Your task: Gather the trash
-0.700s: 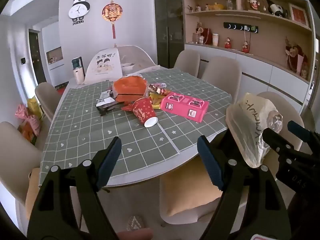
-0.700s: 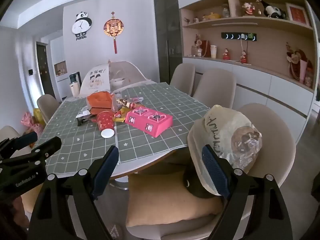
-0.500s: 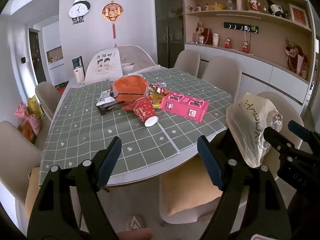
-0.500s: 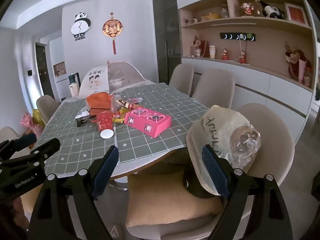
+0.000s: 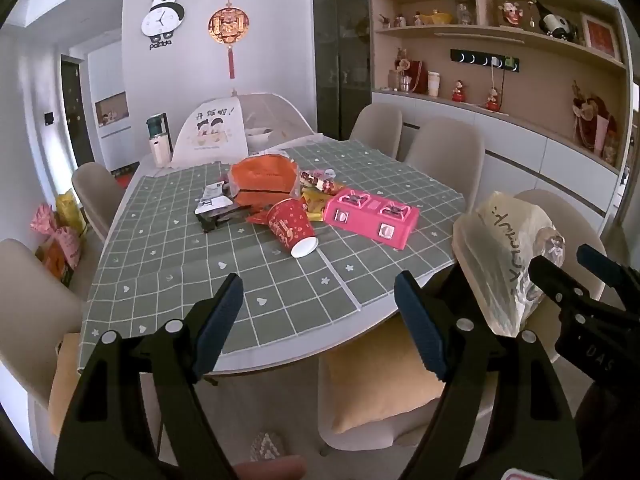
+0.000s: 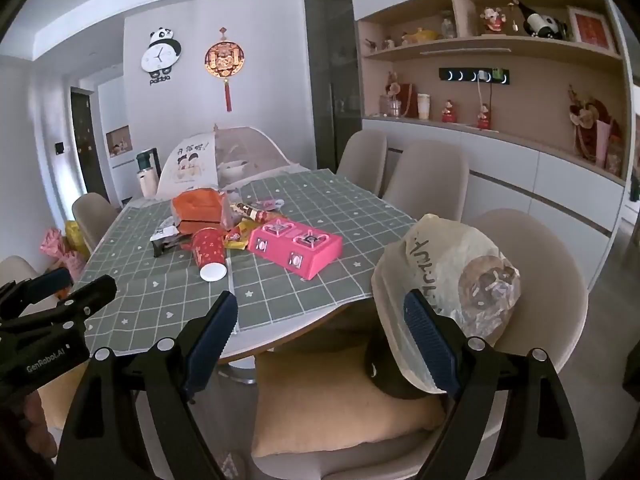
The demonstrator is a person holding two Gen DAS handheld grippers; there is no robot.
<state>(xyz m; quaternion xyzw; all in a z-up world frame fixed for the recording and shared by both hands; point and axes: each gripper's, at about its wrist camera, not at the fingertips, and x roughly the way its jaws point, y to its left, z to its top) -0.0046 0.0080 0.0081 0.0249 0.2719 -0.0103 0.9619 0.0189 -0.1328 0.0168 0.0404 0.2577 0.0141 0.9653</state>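
Left wrist view shows the job looks not yet begun: the trash sits in a heap on the table, in the middle of the frame. A bag waits at the right edge. Left claw is wide open and holds nothing, well apart from the heap. Right claw is wide open and empty too, with the bag just beside its right finger.

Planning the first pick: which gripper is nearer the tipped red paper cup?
Left, slightly, as a judgement. The left gripper hangs open off the table's near edge, roughly in line with the red paper cup. The right gripper, also open, sits farther right, by the plastic bag on the chair.
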